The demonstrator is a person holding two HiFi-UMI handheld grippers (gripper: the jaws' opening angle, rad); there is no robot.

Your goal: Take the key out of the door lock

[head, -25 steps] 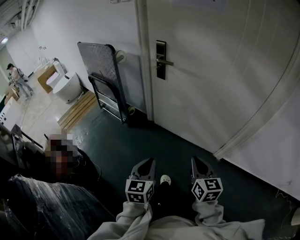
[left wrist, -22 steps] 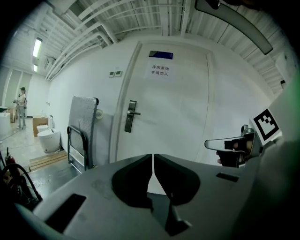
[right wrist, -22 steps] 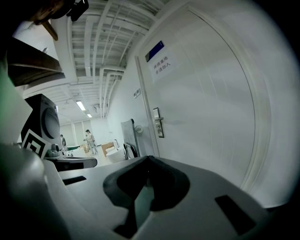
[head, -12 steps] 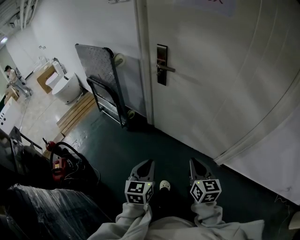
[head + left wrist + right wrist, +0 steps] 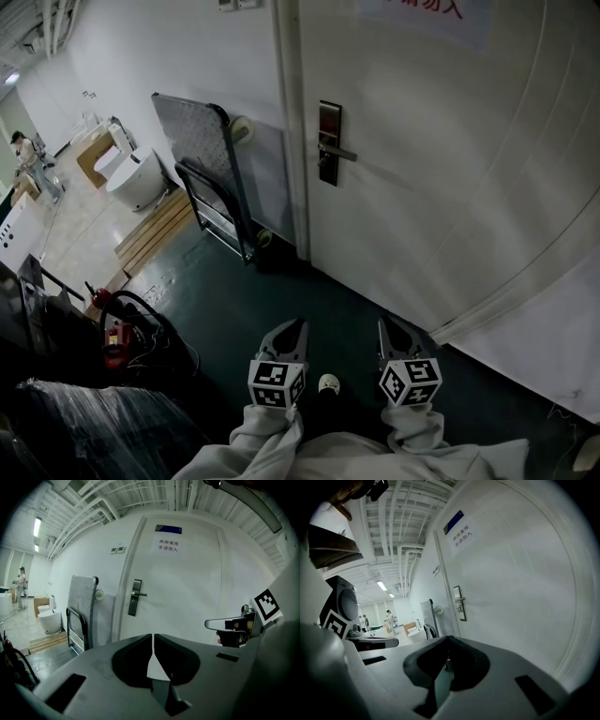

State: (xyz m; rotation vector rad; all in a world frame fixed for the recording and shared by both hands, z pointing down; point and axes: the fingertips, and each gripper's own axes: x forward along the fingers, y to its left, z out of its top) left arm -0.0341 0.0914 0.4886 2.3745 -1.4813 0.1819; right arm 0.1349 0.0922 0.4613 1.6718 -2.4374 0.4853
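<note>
The white door [image 5: 441, 169] is closed, with a dark lock plate [image 5: 329, 142] and a silver lever handle [image 5: 343, 153] on its left side. A key is too small to make out in any view. My left gripper [image 5: 298, 322] and right gripper [image 5: 386, 321] hang low near my body, far short of the door, both shut and empty. In the left gripper view the jaws meet at the tips [image 5: 153, 636] and the lock plate [image 5: 136, 597] shows well ahead. In the right gripper view the lock plate [image 5: 460, 603] stands beyond the shut right gripper [image 5: 448, 639].
A folded platform trolley [image 5: 201, 159] leans on the wall left of the door. Further left are a white toilet [image 5: 136, 176] and wooden slats [image 5: 156, 223]. A red extinguisher with cables [image 5: 118, 328] and a plastic-wrapped bundle [image 5: 94, 422] lie at my left. A person [image 5: 22, 148] stands far off.
The head view has shifted, so the lock plate now sits lower and slightly further right in the picture. Both grippers stay low and shut.
</note>
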